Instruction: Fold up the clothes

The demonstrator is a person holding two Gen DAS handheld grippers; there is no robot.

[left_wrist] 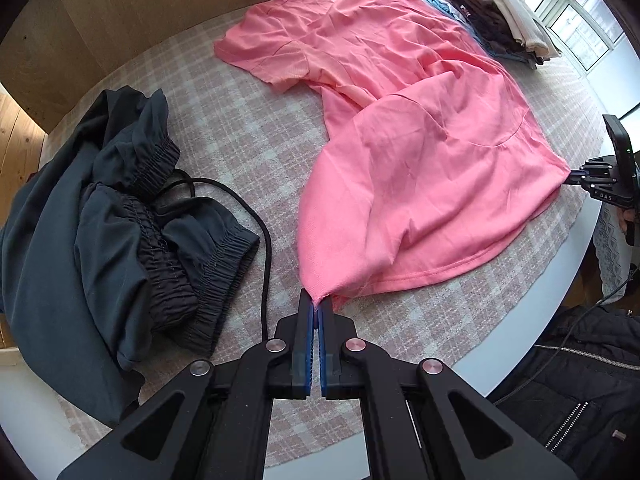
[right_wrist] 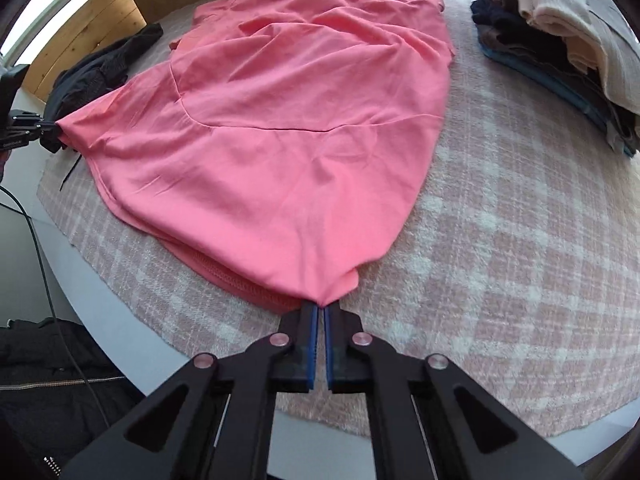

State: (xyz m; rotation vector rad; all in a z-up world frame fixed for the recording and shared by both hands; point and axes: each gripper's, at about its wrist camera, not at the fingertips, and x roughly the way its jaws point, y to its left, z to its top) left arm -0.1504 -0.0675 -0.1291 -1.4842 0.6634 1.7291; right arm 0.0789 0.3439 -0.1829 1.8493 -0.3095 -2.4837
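Checked pink-and-white mat (right_wrist: 520, 220): landmark, spread over a white round table (left_wrist: 532, 316). Wooden panel (left_wrist: 140, 32): beyond the mat's far-left edge. Windows (left_wrist: 576, 20): beyond its far-right edge. Black zipped jacket (left_wrist: 580, 392): past the mat's near edge, off the table, a thin cable (right_wrist: 44, 280) crossing it.

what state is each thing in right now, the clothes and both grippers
pink shirt: spread on the checked cloth, wrinkled, partly folded over, near corners pinched
left gripper: shut on a shirt corner
right gripper: shut on the other near corner
dark shorts: crumpled in a heap, unfolded, drawstring trailing
stack of clothes: folded and piled at the far side
checked cloth: lying flat over the table
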